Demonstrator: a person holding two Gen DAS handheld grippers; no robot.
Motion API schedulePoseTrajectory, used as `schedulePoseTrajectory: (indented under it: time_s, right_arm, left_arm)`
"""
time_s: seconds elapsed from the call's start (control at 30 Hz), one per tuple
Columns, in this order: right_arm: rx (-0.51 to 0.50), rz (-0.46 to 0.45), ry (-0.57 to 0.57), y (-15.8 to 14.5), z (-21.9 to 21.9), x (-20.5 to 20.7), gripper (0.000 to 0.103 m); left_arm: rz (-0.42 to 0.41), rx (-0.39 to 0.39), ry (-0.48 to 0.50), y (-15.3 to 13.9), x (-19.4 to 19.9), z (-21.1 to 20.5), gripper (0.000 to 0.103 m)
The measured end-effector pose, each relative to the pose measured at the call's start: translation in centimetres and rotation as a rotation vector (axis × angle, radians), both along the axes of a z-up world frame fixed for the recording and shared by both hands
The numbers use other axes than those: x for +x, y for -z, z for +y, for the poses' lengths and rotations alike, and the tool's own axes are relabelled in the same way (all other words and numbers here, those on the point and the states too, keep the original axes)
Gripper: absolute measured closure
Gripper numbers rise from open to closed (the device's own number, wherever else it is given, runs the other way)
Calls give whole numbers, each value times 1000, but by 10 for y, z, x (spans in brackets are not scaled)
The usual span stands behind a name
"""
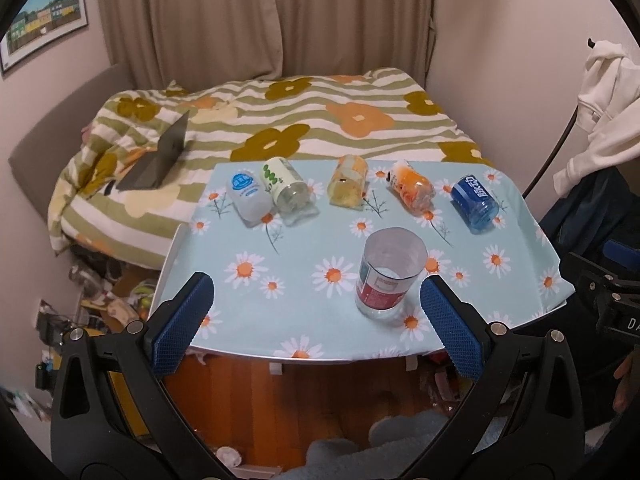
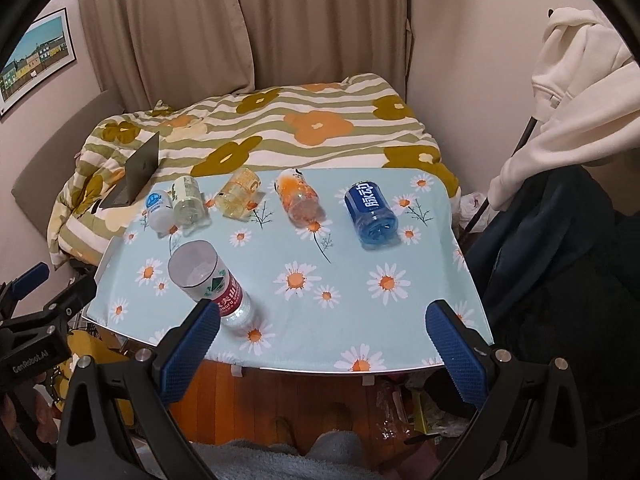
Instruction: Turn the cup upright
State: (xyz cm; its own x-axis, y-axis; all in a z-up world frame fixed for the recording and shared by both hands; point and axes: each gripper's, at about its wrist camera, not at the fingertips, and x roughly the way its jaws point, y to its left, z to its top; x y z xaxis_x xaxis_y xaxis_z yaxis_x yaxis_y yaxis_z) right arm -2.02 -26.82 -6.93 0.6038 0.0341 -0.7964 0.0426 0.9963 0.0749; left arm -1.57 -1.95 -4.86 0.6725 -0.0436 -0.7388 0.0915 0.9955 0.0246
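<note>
Standing upright, red-labelled cup [image 1: 390, 274]; left gripper [image 1: 316, 316] and right gripper [image 2: 323, 342] both spread apart, empty.

6 cups cut from plastic bottles sit on the daisy-print cloth. The red-labelled clear cup [image 1: 390, 274] [image 2: 212, 282] stands upright near the front edge, its open rim facing up. The other 5 lie on their sides in a row toward the back. From left to right they are a white cup with a blue label [image 1: 247, 193] [image 2: 160, 208], touching a green-printed clear cup [image 1: 285, 185] [image 2: 188, 199], then a yellow cup [image 1: 348, 180] [image 2: 238, 195], an orange cup [image 1: 412, 188] [image 2: 300, 200] and a blue cup [image 1: 475, 201] [image 2: 372, 213].
</note>
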Motion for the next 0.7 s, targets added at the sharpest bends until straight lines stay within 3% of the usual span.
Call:
schedulePoseTrajectory:
  time_s: [0.7]
  right_arm:
    - [-27, -1, 10, 4, 4, 8, 0]
  left_arm:
    - [2, -2, 7, 2, 3, 2, 0]
